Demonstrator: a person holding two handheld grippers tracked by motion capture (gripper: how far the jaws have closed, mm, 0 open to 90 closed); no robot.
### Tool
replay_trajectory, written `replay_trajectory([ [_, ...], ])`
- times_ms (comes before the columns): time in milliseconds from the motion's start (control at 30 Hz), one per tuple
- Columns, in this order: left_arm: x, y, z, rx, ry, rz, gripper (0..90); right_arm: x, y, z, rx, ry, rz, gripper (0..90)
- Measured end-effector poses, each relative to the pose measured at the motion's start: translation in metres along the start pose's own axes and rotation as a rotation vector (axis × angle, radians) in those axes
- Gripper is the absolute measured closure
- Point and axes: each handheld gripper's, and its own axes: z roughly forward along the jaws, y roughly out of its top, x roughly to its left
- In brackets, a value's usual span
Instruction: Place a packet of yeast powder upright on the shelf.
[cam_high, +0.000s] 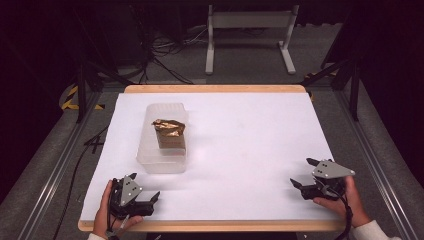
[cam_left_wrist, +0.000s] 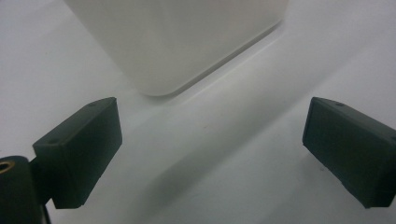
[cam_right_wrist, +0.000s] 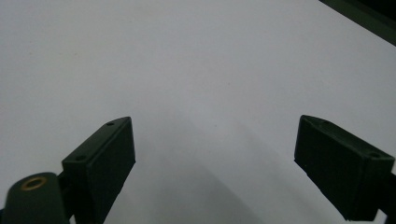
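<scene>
A translucent plastic container stands left of centre on the white table sheet. Inside it lies a brown, gold-foiled packet. My left gripper rests low near the front left edge, held by a hand, just in front of the container. In the left gripper view that gripper stands open with bare sheet between its black jaws, and the container's rounded corner is close ahead. My right gripper sits near the front right, jaws open and pointing left. In the right gripper view it has nothing between its jaws.
The sheet covers a wooden board whose edge shows at the back and front. Metal rails run along both sides. A white stand and cables lie on the floor beyond the table.
</scene>
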Motion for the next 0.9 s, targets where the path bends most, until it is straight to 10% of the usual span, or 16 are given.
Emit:
replay_trajectory([
  [433, 0.000, 0.002, 0.002, -0.008, -0.004, -0.001, 5.4, -0.001, -0.032, -0.021, -0.066, 0.020, 0.094, 11.5],
  [633, 0.002, 0.003, 0.002, -0.018, -0.006, -0.011, 5.4, -0.004, -0.042, -0.033, -0.116, -0.069, 0.145, 6.6],
  [900, 0.006, 0.004, 0.003, -0.030, -0.006, -0.034, 5.3, -0.005, -0.044, -0.033, -0.126, -0.078, 0.161, 6.7],
])
